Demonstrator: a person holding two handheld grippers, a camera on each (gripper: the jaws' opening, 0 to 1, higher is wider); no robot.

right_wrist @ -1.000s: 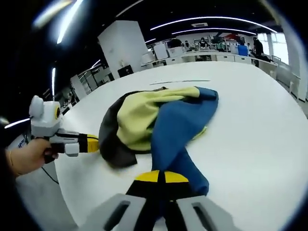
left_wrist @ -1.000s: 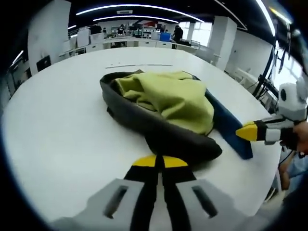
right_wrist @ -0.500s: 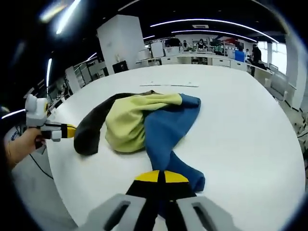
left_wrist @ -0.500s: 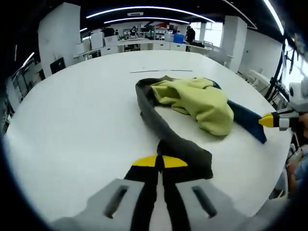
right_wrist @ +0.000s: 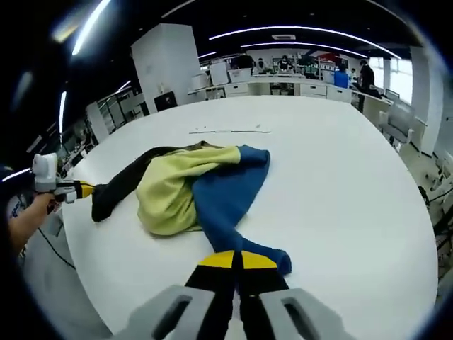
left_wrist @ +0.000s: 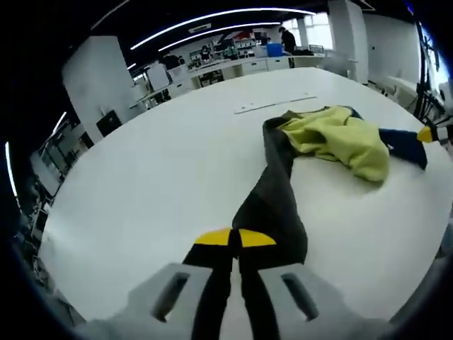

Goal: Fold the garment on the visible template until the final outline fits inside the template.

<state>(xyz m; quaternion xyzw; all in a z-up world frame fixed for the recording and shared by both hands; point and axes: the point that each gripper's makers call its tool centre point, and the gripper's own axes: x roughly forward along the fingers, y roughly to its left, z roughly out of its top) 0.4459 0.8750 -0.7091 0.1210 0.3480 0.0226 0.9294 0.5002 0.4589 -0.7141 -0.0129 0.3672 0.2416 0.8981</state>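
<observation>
Garment drawn out wider than a second ago | left tongs clamped on dark sleeve, right tongs on blue sleeve | spread on table under way, folding not begun

Large round white table with a smooth, matte top. Directly on it lies a single crumpled fabric garment in three colour panels: dark grey, yellow-green and blue. The garment's yellow-green bulk sits bunched at its middle; a dark grey sleeve stretches flat across the tabletop to one side of this bulk, and a blue sleeve extends to the opposite side. Beyond the garment, towards the table's far edge, a thin dark line is marked on the white surface.
</observation>
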